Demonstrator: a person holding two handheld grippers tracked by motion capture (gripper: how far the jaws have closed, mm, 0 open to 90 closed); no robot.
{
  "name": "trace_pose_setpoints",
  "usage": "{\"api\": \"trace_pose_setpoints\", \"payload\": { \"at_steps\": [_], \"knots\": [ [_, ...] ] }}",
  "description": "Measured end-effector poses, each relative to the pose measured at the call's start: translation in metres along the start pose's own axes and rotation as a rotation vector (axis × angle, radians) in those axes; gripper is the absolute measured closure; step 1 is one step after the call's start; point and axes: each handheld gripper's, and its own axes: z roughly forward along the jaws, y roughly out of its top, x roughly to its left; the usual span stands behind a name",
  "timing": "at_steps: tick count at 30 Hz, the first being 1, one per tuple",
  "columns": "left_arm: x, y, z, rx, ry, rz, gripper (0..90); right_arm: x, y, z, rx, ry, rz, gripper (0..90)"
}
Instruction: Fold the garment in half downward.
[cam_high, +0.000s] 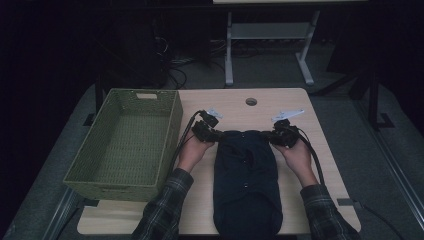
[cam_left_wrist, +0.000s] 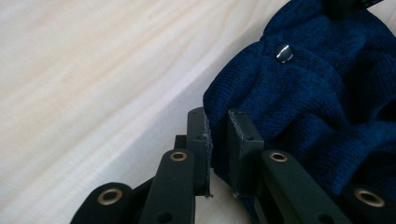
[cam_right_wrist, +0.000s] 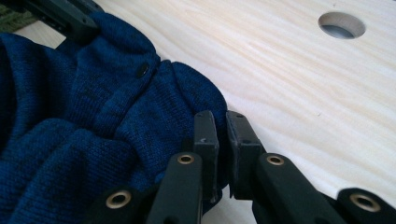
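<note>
Leftmost, a green woven basket sits at the left edge of the light wooden table, its long side running away from the person. Just beside its right wall comes the left hand, in a plaid sleeve, with the left gripper turned inward toward the table's middle. In the left gripper view its two black jaws are clenched on a fold at the edge of the dark blue knitted garment — the knit runs between the pads, and a small metal snap shows on the cloth farther up.

Next, the garment itself lies lengthwise down the middle of the table, from the two grippers at its far end to the near edge, where it hangs over. Its far corners are bunched where the grippers pinch them.

Then the right gripper, held in the right hand, faces the left one across the garment's far end. The right gripper view shows its jaws squeezed together on the blue knit's edge as well — a dark button sits nearby on the placket. Beyond the garment, a round hole is cut in the tabletop.
</note>
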Motion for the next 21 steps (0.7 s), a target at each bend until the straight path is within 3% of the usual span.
{"api": "trace_pose_setpoints", "payload": {
  "at_steps": [7, 16, 21],
  "knots": [
    [0.002, 0.015, -0.020, -0.042, 0.028, 0.020, 80.4, 0.001, 0.018, -0.013, -0.040, -0.024, -0.043, 83.8],
    [0.001, 0.034, -0.049, -0.103, 0.094, 0.056, 80.5, 0.011, 0.048, -0.035, -0.114, -0.074, -0.106, 84.0],
    [-0.003, 0.047, -0.064, -0.126, 0.119, 0.078, 80.5, 0.015, 0.056, -0.044, -0.157, -0.097, -0.113, 84.0]
  ]
}}
